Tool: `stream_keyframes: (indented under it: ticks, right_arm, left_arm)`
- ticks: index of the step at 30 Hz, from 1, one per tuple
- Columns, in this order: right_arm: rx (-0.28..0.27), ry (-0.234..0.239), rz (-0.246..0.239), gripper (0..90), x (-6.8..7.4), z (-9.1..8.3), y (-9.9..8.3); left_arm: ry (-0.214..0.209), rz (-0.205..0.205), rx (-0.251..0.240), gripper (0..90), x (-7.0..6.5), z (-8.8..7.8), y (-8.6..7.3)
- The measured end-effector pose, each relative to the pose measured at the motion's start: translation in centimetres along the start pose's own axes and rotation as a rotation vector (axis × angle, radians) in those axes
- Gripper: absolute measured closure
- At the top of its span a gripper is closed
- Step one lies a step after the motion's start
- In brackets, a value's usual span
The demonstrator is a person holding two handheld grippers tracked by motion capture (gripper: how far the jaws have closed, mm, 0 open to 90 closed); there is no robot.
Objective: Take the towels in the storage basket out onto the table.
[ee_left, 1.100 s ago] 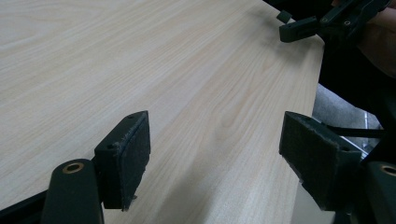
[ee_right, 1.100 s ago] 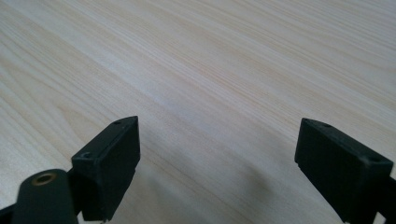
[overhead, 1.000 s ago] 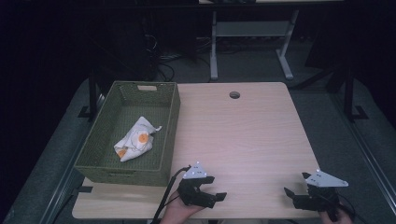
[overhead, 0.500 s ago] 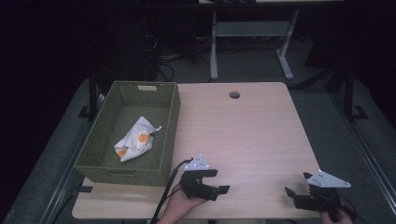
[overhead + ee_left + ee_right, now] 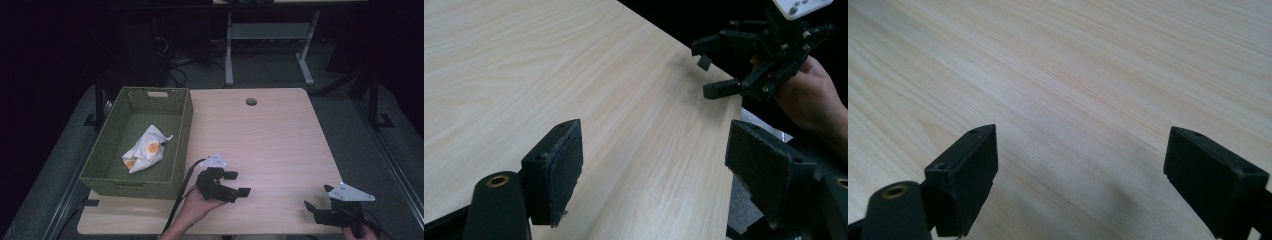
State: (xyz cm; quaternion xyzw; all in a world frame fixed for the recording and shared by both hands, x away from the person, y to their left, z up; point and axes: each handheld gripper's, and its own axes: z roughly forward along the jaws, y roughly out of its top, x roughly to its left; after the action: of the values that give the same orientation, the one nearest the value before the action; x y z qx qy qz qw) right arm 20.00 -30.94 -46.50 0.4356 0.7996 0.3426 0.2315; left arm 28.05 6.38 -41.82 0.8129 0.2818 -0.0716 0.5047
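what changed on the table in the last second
The left gripper turned to point right, toward the right gripper, and shifted slightly up the table. Nothing was grasped or let go; both grippers' jaws stand open and empty. The right gripper barely moved at the near right corner. The basket and the cloth in it stayed put.

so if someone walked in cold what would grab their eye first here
Probably the green woven basket at the table's left edge, with a crumpled white and orange bag lying inside it. Next, the two black grippers near the front edge: the left gripper beside the basket, the right gripper at the right corner, both open over bare wood.
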Motion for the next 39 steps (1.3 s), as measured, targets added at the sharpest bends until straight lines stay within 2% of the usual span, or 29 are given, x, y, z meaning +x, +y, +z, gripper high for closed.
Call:
stream_keyframes:
  ticks: [3, 5, 8, 12, 16, 20, 21, 22, 24, 25, 32, 39]
  right_arm:
    - [-0.003, 0.001, 0.001, 13.9, 0.0, 0.0, 0.0]
    - [0.001, 0.004, 0.001, 13.9, 0.0, 0.0, 0.0]
    - [0.004, 0.004, 0.000, 13.9, 0.1, 0.0, 0.0]
    - [0.004, 0.001, -0.006, 13.9, 0.1, 0.0, 0.0]
    - [0.007, 0.003, -0.009, 13.9, 0.2, 0.1, 0.0]
    - [0.002, 0.003, -0.012, 13.9, 0.3, 0.0, 0.1]
    - [0.003, 0.004, -0.010, 13.8, 0.3, 0.0, 0.1]
    - [0.009, 0.007, -0.016, 13.9, 0.3, 0.2, 0.1]
    - [0.008, 0.005, -0.013, 13.9, 0.4, 0.2, 0.2]
    - [0.001, 0.005, -0.013, 13.9, 0.4, 0.1, 0.2]
    - [-0.002, 0.008, 0.000, 13.9, 0.3, 0.1, 0.2]
    - [-0.002, 0.013, -0.003, 13.9, 0.4, 0.1, 0.2]
  left_arm:
    - [-0.005, -0.008, 0.004, 22.6, 0.2, -0.1, 0.6]
    - [-0.029, -0.018, 0.025, 21.1, 0.5, -0.1, 1.2]
    - [-0.027, 0.002, 0.026, 18.6, 0.5, -0.2, 1.9]
    - [-0.047, -0.003, 0.028, 18.5, 0.7, -0.3, 2.5]
    - [-0.043, 0.013, 0.069, 17.8, 0.7, -0.5, 3.6]
    - [-0.057, 0.008, 0.067, 17.8, 0.9, -0.9, 4.1]
    - [-0.056, 0.010, 0.072, 17.9, 0.9, -1.0, 4.2]
    - [-0.065, 0.024, 0.110, 18.0, 0.8, -1.1, 4.6]
    - [-0.069, 0.031, 0.119, 18.1, 0.8, -1.1, 4.8]
    - [-0.087, 0.035, 0.129, 18.1, 0.8, -1.2, 5.1]
    - [-0.122, 0.056, 0.138, 18.1, 1.0, -1.9, 6.0]
    - [-0.122, 0.065, 0.132, 18.3, 1.6, -3.2, 6.6]
